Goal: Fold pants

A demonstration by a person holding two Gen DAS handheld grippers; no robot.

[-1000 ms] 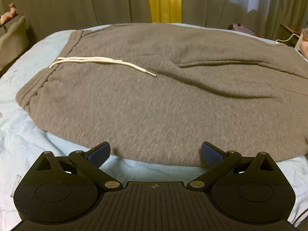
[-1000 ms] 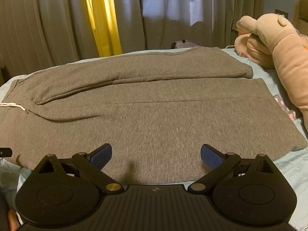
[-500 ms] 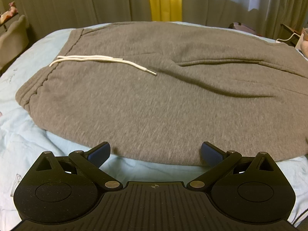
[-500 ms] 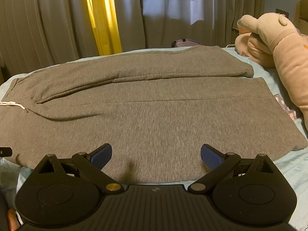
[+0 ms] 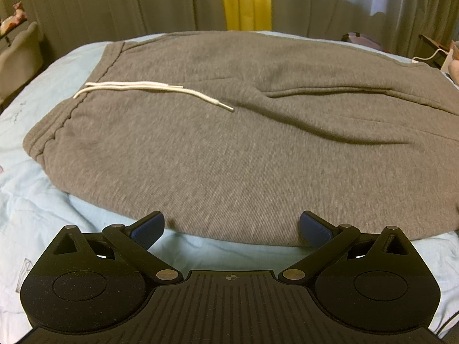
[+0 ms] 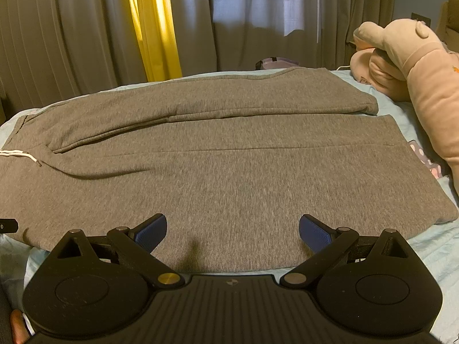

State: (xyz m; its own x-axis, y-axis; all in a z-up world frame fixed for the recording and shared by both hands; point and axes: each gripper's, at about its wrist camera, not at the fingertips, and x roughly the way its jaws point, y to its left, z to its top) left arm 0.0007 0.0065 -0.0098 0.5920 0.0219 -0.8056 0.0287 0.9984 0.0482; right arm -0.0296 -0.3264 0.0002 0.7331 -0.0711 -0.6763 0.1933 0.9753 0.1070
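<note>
Grey sweatpants [image 5: 229, 149] lie flat across a light blue bed, waistband to the left, with a white drawstring [image 5: 149, 90] resting on the front. Their two legs [image 6: 243, 157] stretch to the right, the far leg lying beside the near one, and the drawstring's end [image 6: 20, 154] shows at the left edge. My left gripper [image 5: 231, 229] is open at the near edge of the pants below the waist area, nothing between its blue pads [image 5: 147, 229]. My right gripper [image 6: 233, 230] is open over the near edge of the near leg.
A pink plush toy [image 6: 416, 66] lies on the bed past the leg cuffs at the right. Curtains [image 6: 155, 25], one yellow, hang behind the bed. Light blue bedsheet [image 5: 31, 195] surrounds the pants. A white cable [image 5: 427, 56] and a chair [image 5: 18, 54] sit at the sides.
Both grippers have eased slightly toward the near edge of the pants. The pants have not moved and both grippers remain open.
</note>
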